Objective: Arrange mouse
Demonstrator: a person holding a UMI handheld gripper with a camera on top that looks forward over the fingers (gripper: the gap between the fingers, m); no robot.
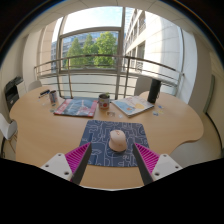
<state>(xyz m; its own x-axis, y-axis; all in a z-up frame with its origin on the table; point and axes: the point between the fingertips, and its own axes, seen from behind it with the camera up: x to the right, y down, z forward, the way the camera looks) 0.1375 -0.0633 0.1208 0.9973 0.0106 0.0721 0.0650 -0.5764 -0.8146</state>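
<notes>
From the gripper view, your tongs [110, 160] stand apart and empty, and the mouse [117, 140] lies on the patterned mat [98, 132] just ahead of them on the counter [40, 135]. Close off-centre and its rounded shell could squirt sideways off the mat.
</notes>
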